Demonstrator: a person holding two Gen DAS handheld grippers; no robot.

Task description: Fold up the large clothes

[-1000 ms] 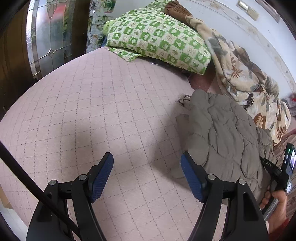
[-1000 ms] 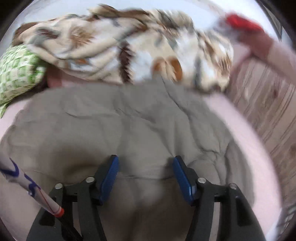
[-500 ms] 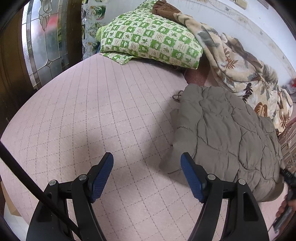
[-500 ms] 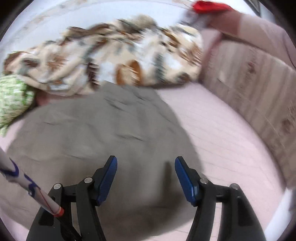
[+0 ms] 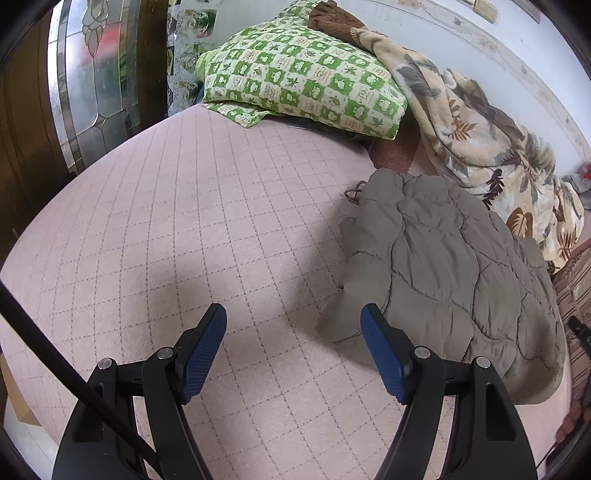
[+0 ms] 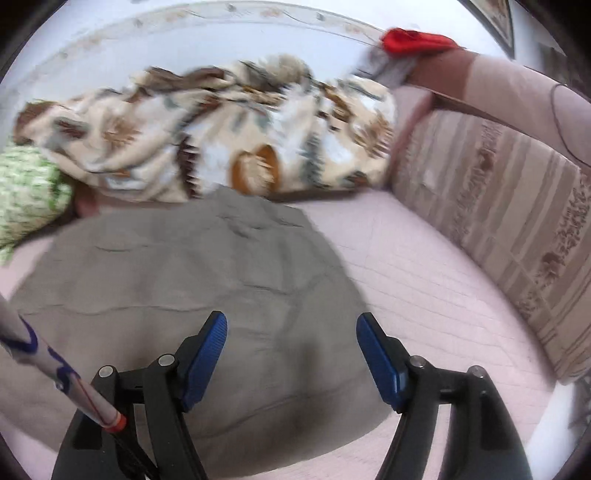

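A grey-brown quilted jacket [image 5: 454, 273] lies folded into a thick bundle on a pink quilted mattress [image 5: 192, 221], toward the side of the mattress bordered by a striped cushioned edge [image 6: 517, 206]. In the left wrist view its stitched panels puff up in soft lobes, and a small dark loop [image 5: 352, 194] pokes out at its far corner.

The left gripper [image 5: 293, 347] hovers over bare mattress just beside the jacket's near corner. Its blue-padded jaws stand apart with nothing between them; the right-hand pad sits in front of the jacket's edge, though whether it touches the fabric cannot be told.

The right gripper [image 6: 291, 350] is above the near part of the jacket. Its jaws are opening, and no fabric is pinched between the blue pads; the jacket lies flat below them. This view is blurred.

Beyond the jacket, along the far edge of the mattress by the white wall, a floral blanket [image 5: 480, 147] is heaped, its near edge just beside the jacket. A green-and-white checked pillow [image 5: 306, 81] rests at the far corner, with a brown cloth [image 5: 332, 22] on top of it. A leaded-glass door panel [image 5: 96, 74] stands past the left edge of the mattress. Something red [image 6: 413, 38] sits at the far end of the striped edge.
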